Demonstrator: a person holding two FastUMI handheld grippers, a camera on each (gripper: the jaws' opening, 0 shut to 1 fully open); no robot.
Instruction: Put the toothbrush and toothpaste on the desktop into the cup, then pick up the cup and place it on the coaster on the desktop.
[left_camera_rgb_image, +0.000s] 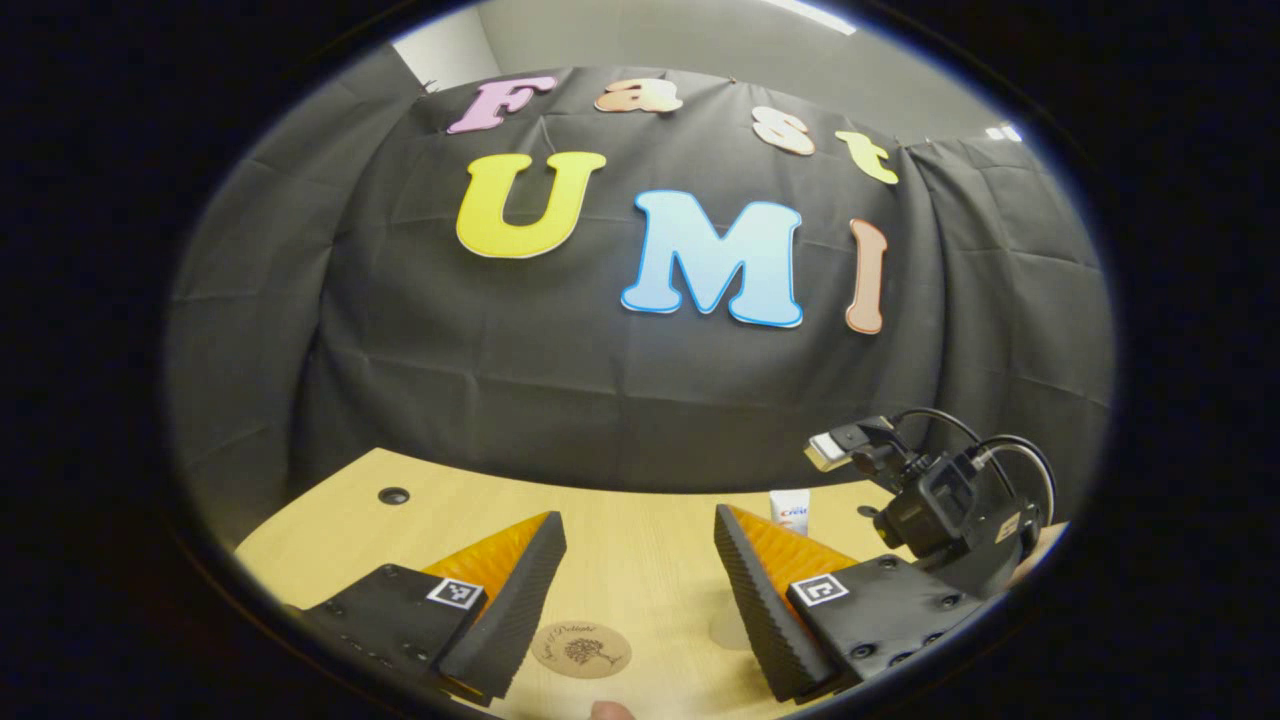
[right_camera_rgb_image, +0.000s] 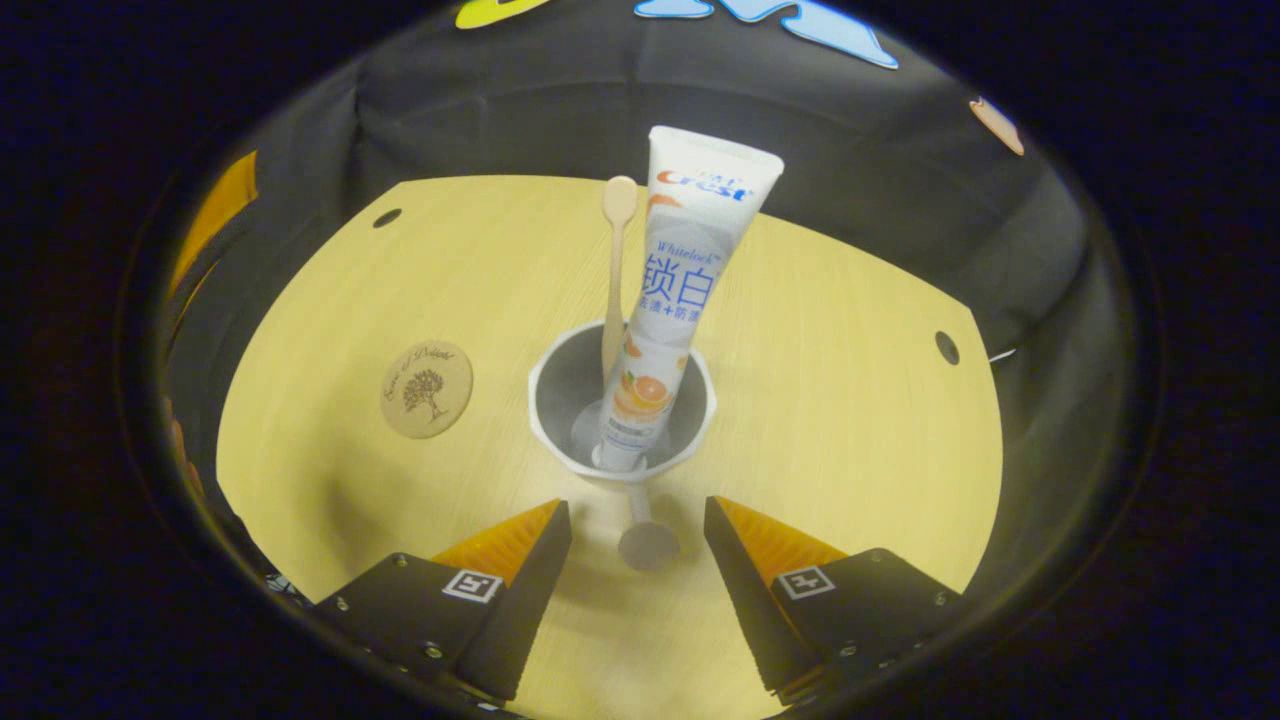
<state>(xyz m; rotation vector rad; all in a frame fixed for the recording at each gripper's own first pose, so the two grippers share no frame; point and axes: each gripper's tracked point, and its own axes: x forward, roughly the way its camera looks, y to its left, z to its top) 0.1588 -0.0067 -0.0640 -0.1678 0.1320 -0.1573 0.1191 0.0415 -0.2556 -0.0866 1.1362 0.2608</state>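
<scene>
In the right gripper view a white cup (right_camera_rgb_image: 560, 385) stands upright on the wooden desktop (right_camera_rgb_image: 840, 420). A toothpaste tube (right_camera_rgb_image: 680, 290) and a pale toothbrush (right_camera_rgb_image: 614, 270) stand inside it, leaning toward the far side. The cup's handle (right_camera_rgb_image: 646, 540) points toward my right gripper (right_camera_rgb_image: 637, 520), which is open with the handle lying between its fingertips, untouched. The round cork coaster (right_camera_rgb_image: 426, 388) lies bare to the left of the cup. In the left gripper view my left gripper (left_camera_rgb_image: 638, 520) is open and holds nothing, hovering just behind the coaster (left_camera_rgb_image: 581, 650). The toothpaste top (left_camera_rgb_image: 790, 510) peeks up at the right.
In the left gripper view the right gripper's body with its camera and cables (left_camera_rgb_image: 945, 505) sits at the right. Cable holes pierce the desktop (left_camera_rgb_image: 393, 495) (right_camera_rgb_image: 946, 347). The black cloth wall closes off the desk's far edge.
</scene>
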